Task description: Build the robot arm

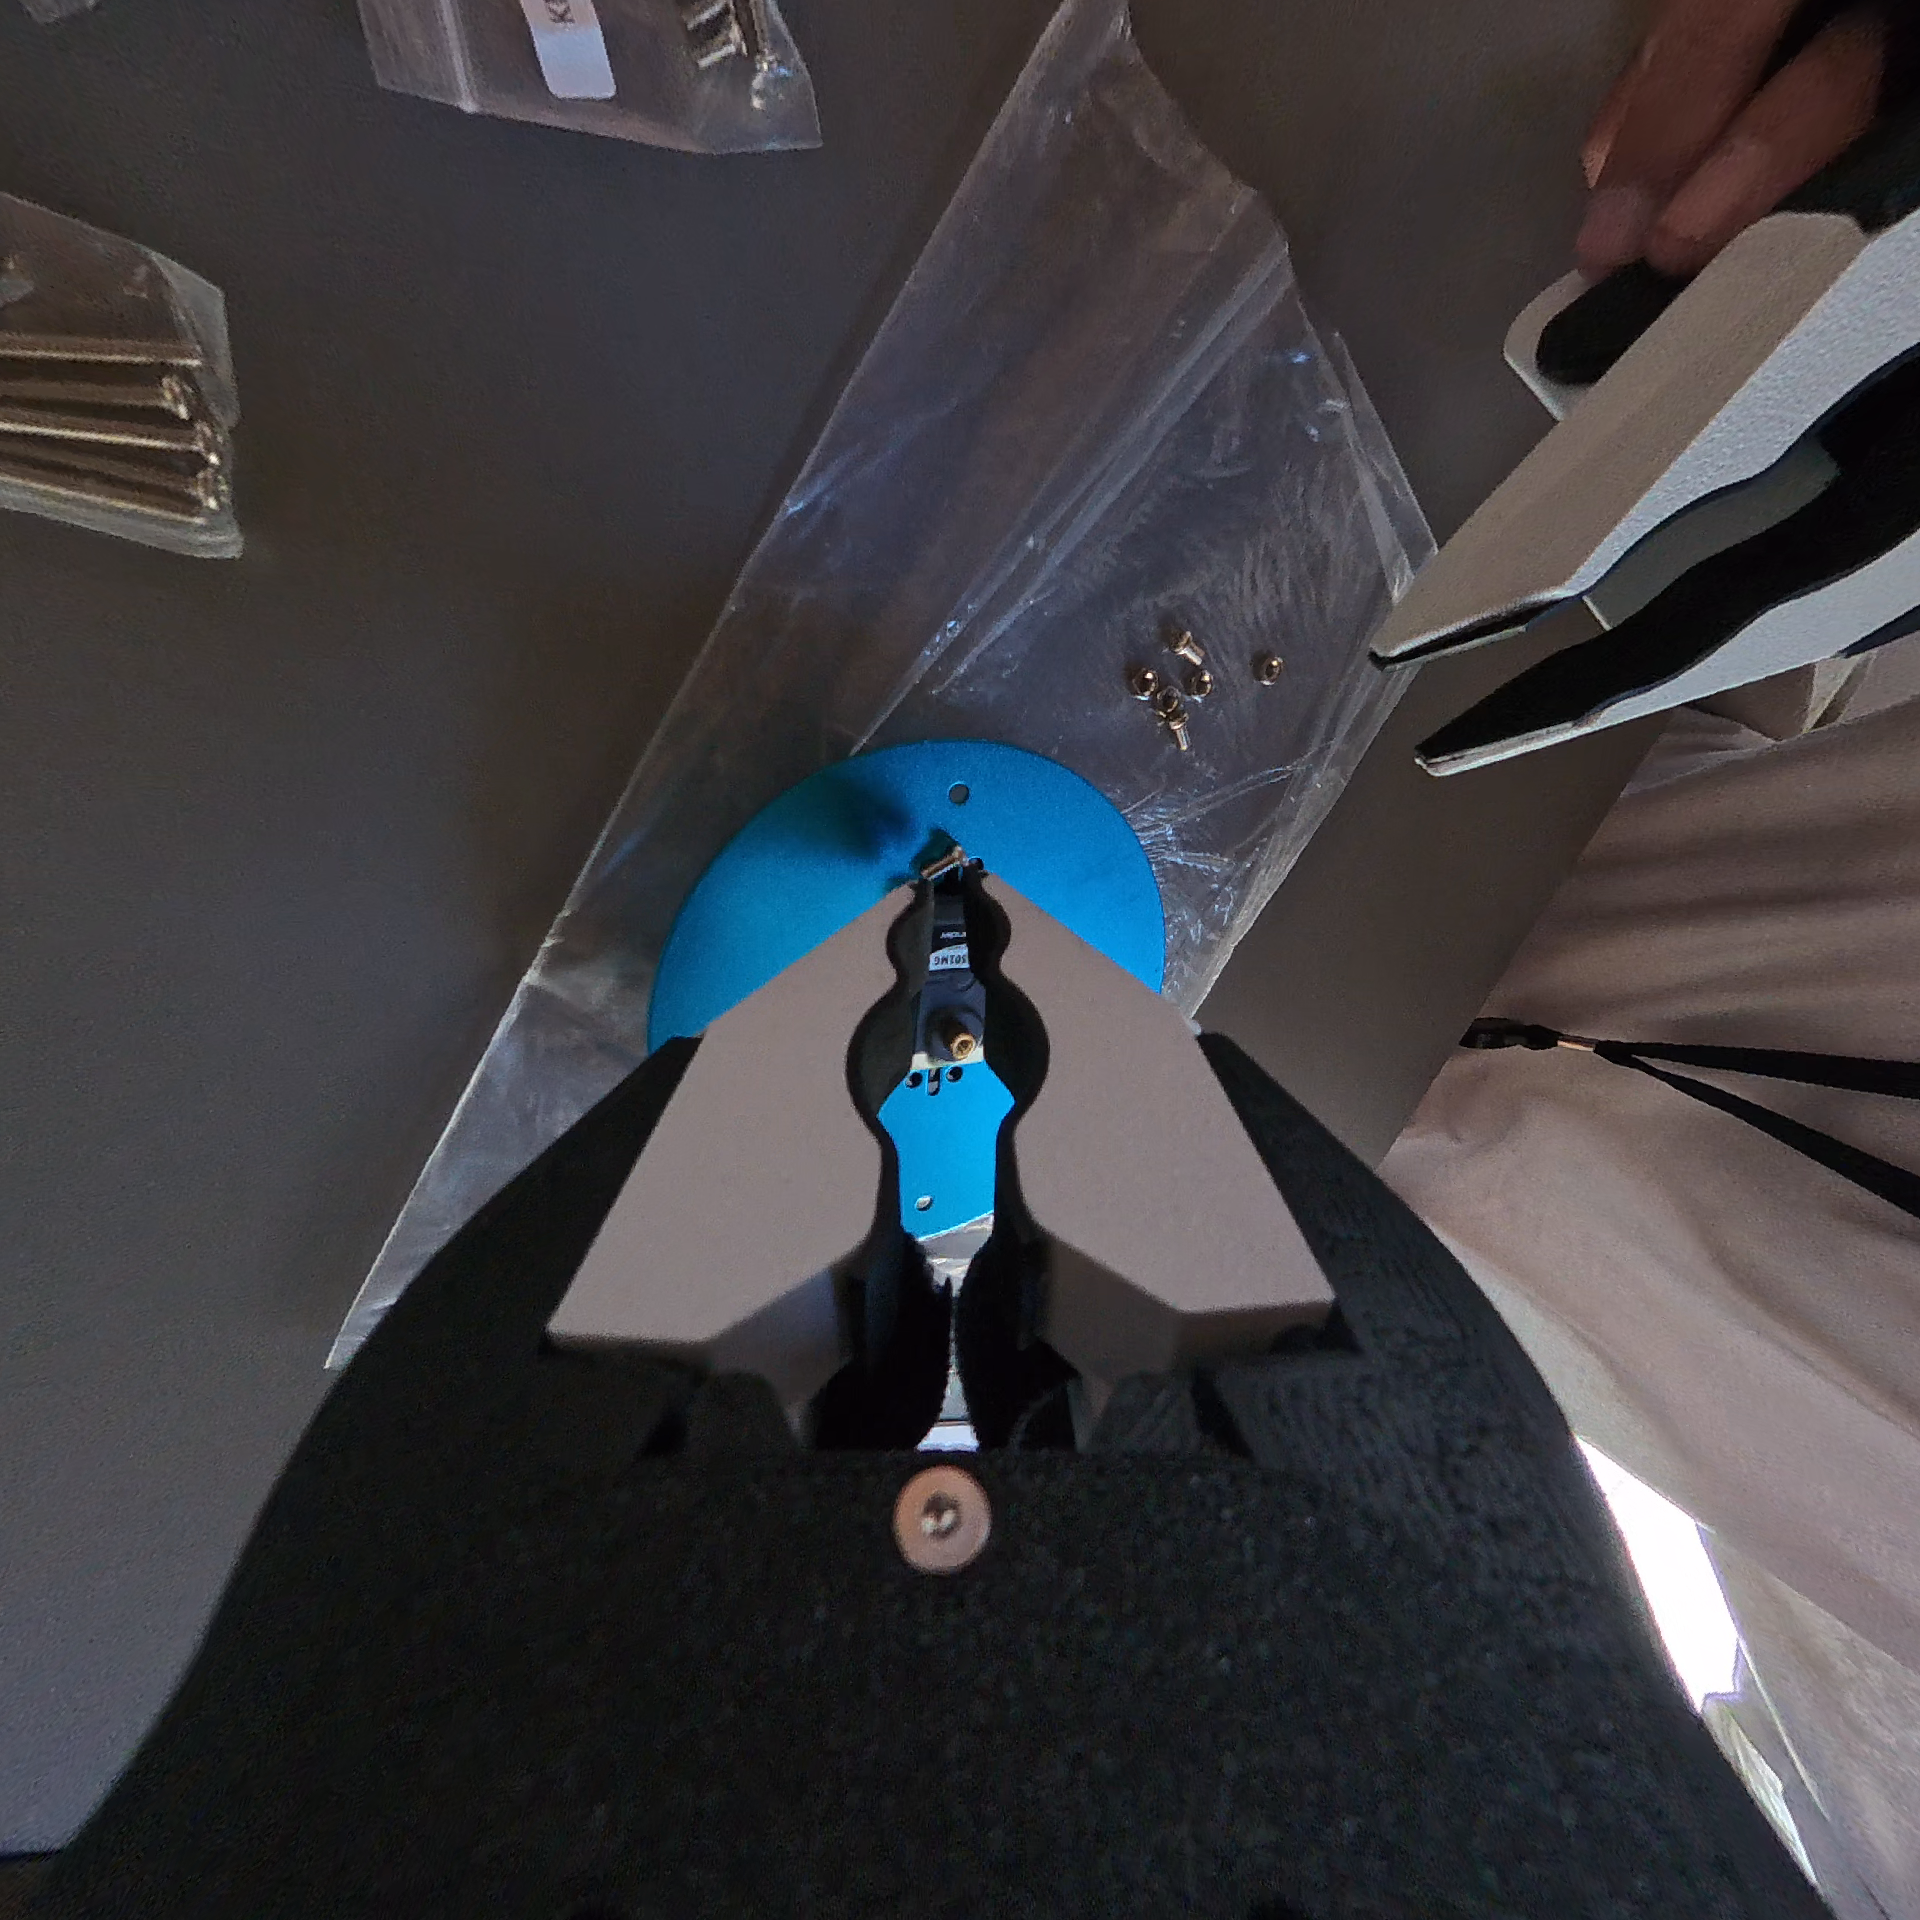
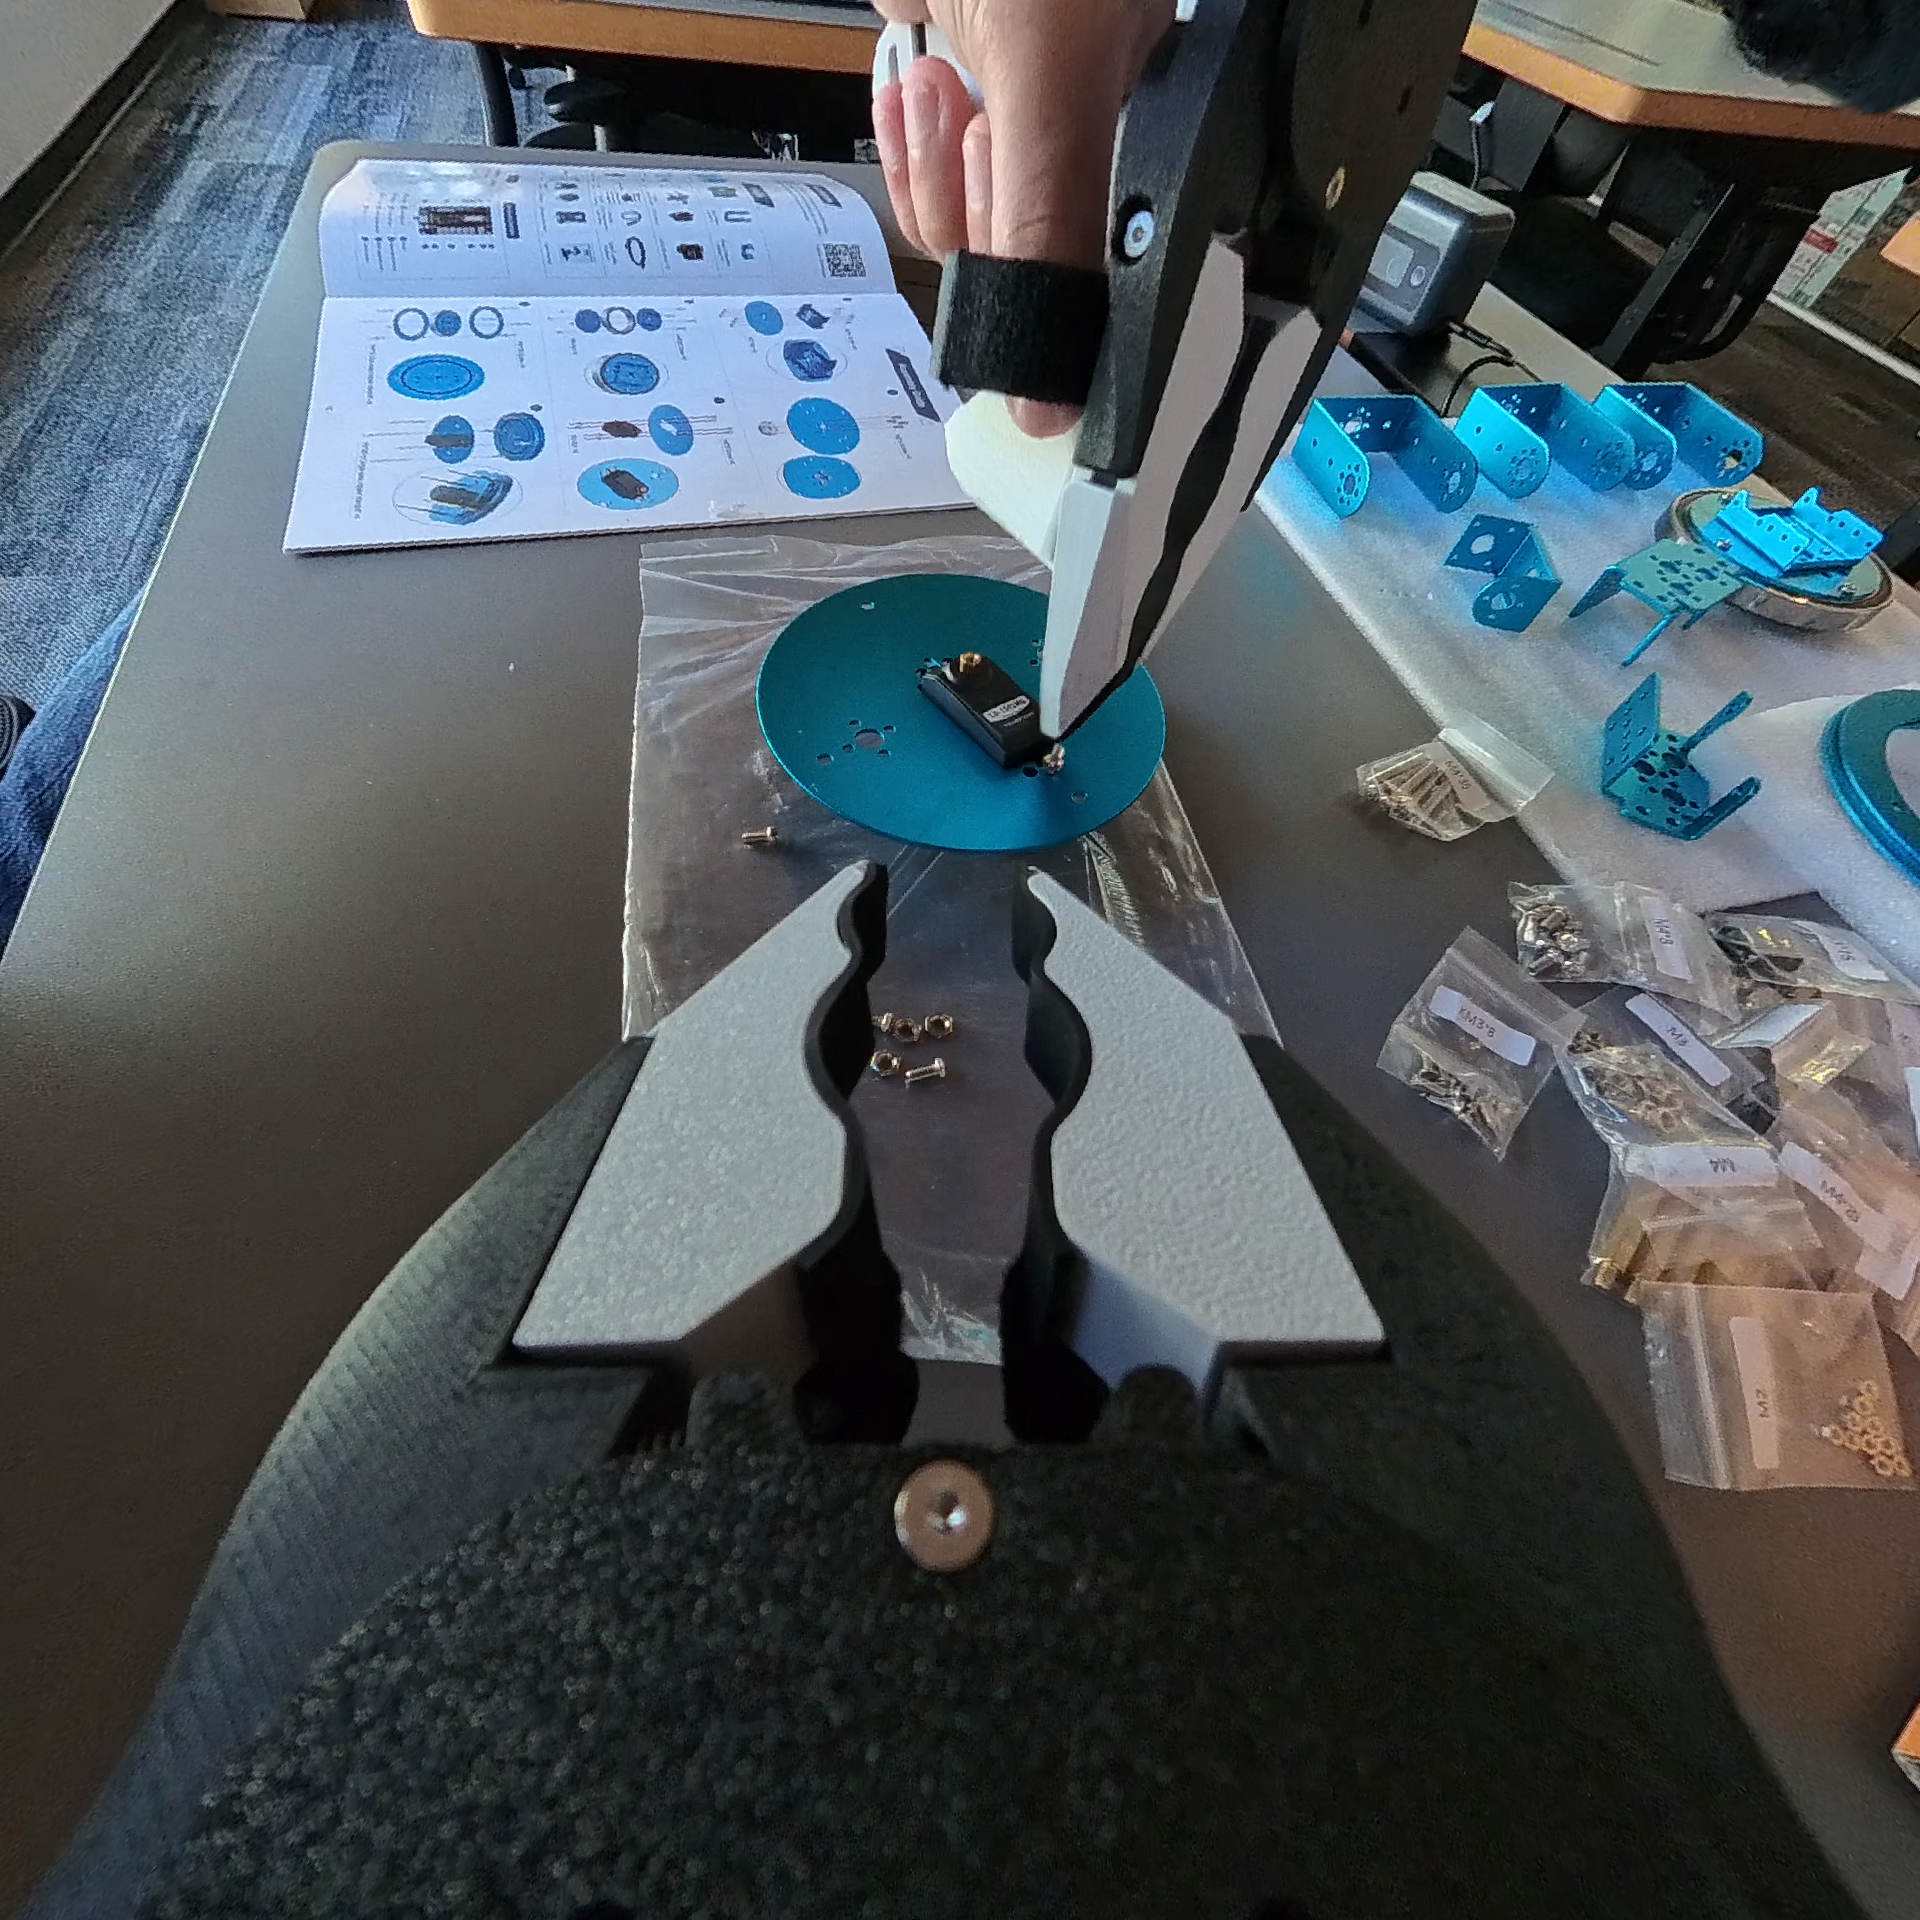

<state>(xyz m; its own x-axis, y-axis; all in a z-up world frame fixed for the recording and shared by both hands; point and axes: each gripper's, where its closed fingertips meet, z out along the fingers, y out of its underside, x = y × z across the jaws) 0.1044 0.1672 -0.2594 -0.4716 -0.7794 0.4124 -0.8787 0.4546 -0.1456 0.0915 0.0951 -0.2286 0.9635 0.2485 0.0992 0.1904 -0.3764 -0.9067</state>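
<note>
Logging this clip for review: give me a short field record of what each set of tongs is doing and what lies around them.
left tongs: shut on a small screw at the black servo's corner
servo: sits on the blue disc
disc: rests on a clear plastic bag
right tongs: open, empty, above loose nuts on the bag
stray screw: on the table, left of bag
right side: blue brackets, hardware bags

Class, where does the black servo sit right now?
In the right wrist view, the black servo sits on the blue round plate, beside the left hand-held gripper.
</note>
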